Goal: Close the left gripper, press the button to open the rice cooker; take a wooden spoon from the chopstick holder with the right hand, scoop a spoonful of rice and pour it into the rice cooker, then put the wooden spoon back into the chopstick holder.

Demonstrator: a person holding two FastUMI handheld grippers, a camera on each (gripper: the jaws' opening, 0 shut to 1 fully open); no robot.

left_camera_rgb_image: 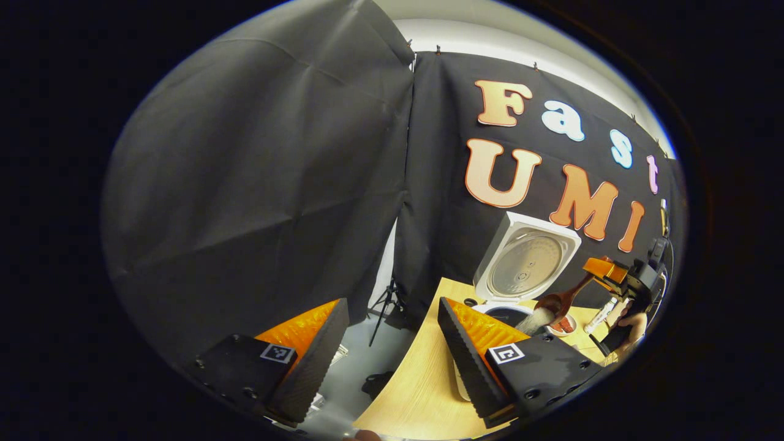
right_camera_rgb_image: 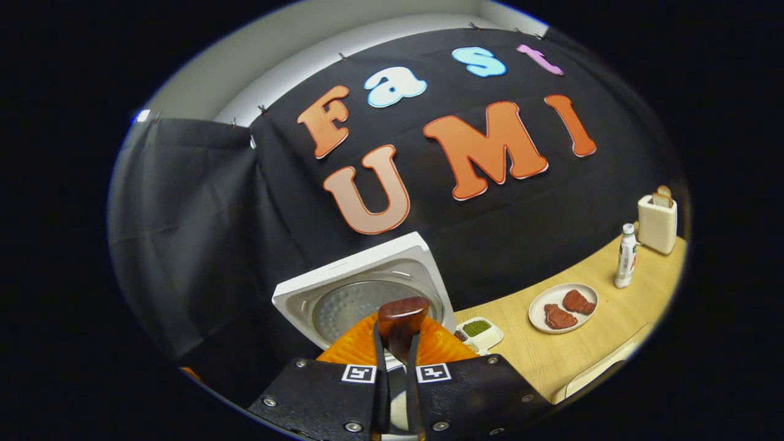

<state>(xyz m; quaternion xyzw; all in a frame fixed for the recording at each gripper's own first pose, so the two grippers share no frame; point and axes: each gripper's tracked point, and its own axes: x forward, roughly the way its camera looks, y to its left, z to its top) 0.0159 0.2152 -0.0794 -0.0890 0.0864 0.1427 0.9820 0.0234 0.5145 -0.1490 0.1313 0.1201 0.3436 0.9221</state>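
The white rice cooker (left_camera_rgb_image: 527,263) stands on the wooden table (left_camera_rgb_image: 429,380) with its lid up. Over its pot, the wooden spoon (left_camera_rgb_image: 560,300) is tipped down and white rice (left_camera_rgb_image: 536,318) streams off it into the cooker. My right gripper (left_camera_rgb_image: 599,271), held by a hand (left_camera_rgb_image: 634,324), is shut on the spoon's handle. In the right gripper view the dark handle end of the spoon (right_camera_rgb_image: 402,318) sticks up between the shut fingers of that gripper (right_camera_rgb_image: 397,343), with the open lid (right_camera_rgb_image: 361,294) just behind. My left gripper (left_camera_rgb_image: 392,343) hangs open and holds nothing, left of the cooker.
A plate with two pieces of meat (right_camera_rgb_image: 563,306), a small dish of green beans (right_camera_rgb_image: 481,331), a white bottle (right_camera_rgb_image: 626,263) and a toaster (right_camera_rgb_image: 657,223) stand along the table to the right of the cooker. A tripod (left_camera_rgb_image: 386,300) stands on the floor beyond the table's left edge.
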